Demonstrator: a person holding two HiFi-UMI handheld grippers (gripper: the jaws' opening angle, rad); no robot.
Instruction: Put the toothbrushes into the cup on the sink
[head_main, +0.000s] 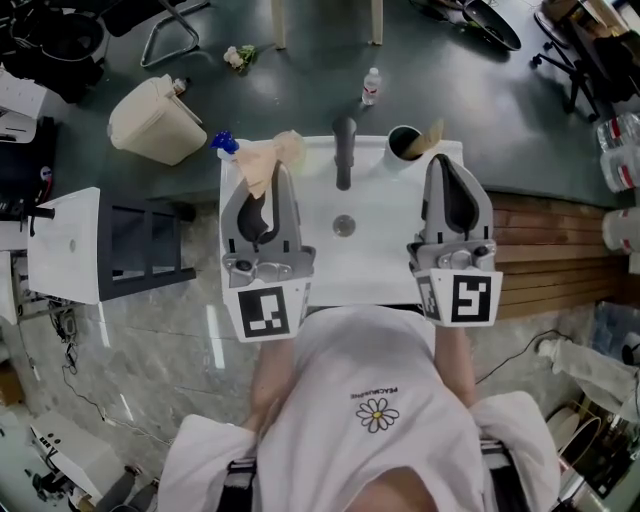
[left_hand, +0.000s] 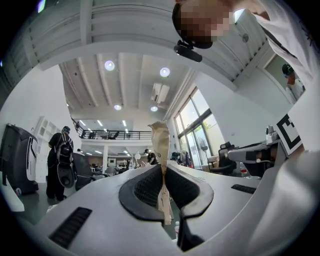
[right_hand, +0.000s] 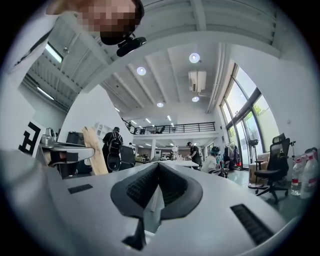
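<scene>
A white sink (head_main: 385, 265) lies in front of me with a dark faucet (head_main: 344, 150). At its back right corner stands a black cup (head_main: 401, 143) with one tan wrapped toothbrush (head_main: 435, 138) leaning in it. My left gripper (head_main: 271, 176) is over the sink's left edge, tilted upward and shut on another tan paper-wrapped toothbrush (head_main: 262, 165). In the left gripper view that toothbrush (left_hand: 161, 145) sticks up past the left gripper (left_hand: 162, 169). My right gripper (head_main: 447, 165) hovers just in front of the cup, shut with nothing in it. The right gripper (right_hand: 158, 165) also points up at the ceiling.
A beige bin (head_main: 155, 120) lies tipped on the floor at the back left, near a blue object (head_main: 225, 143) by the sink's corner. A small bottle (head_main: 371, 85) stands behind the faucet. A white cabinet (head_main: 65, 245) and dark rack (head_main: 145, 245) are to the left, wooden slats (head_main: 550, 250) to the right.
</scene>
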